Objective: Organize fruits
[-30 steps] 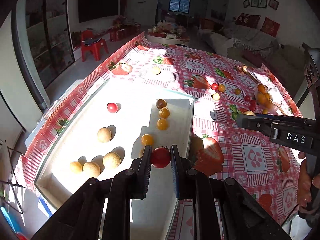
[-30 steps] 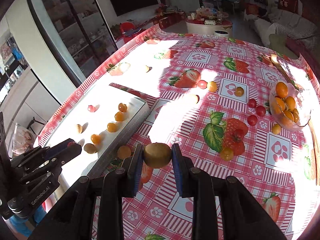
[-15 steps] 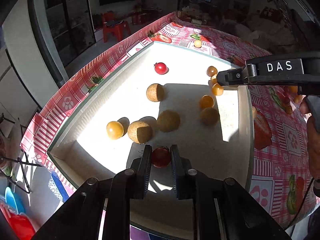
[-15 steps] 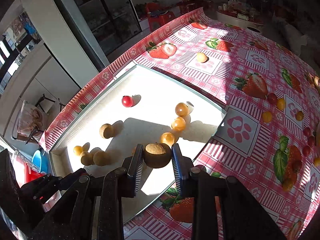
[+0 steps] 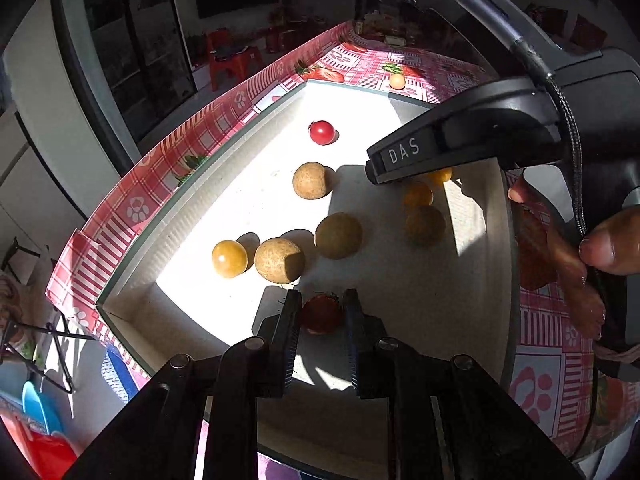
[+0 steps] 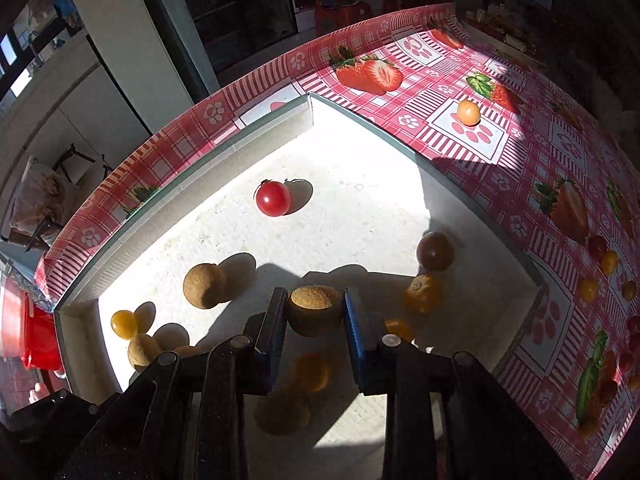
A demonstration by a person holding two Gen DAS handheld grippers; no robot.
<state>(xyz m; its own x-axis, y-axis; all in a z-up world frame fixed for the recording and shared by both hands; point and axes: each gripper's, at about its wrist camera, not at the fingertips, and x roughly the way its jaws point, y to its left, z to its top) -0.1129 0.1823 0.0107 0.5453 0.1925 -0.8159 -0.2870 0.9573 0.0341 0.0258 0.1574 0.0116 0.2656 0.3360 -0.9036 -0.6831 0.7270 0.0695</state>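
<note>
Nearest, in left wrist view: left gripper (image 5: 321, 312) low over the white tray (image 5: 472, 320), jaws opening, a red tomato (image 5: 322, 314) between them on the tray floor, pads no longer pressing. Just beyond lay three tan round fruits (image 5: 279, 255) and one yellow fruit (image 5: 229, 258); farther, a second red tomato (image 5: 322, 132). In right wrist view: right gripper (image 6: 315, 310) clamped on one tan fruit (image 6: 315, 310) above the tray. Three orange fruits (image 6: 424, 294) sat at its right. On the far tablecloth (image 6: 440, 92), one orange fruit (image 6: 468, 113) alone.
</note>
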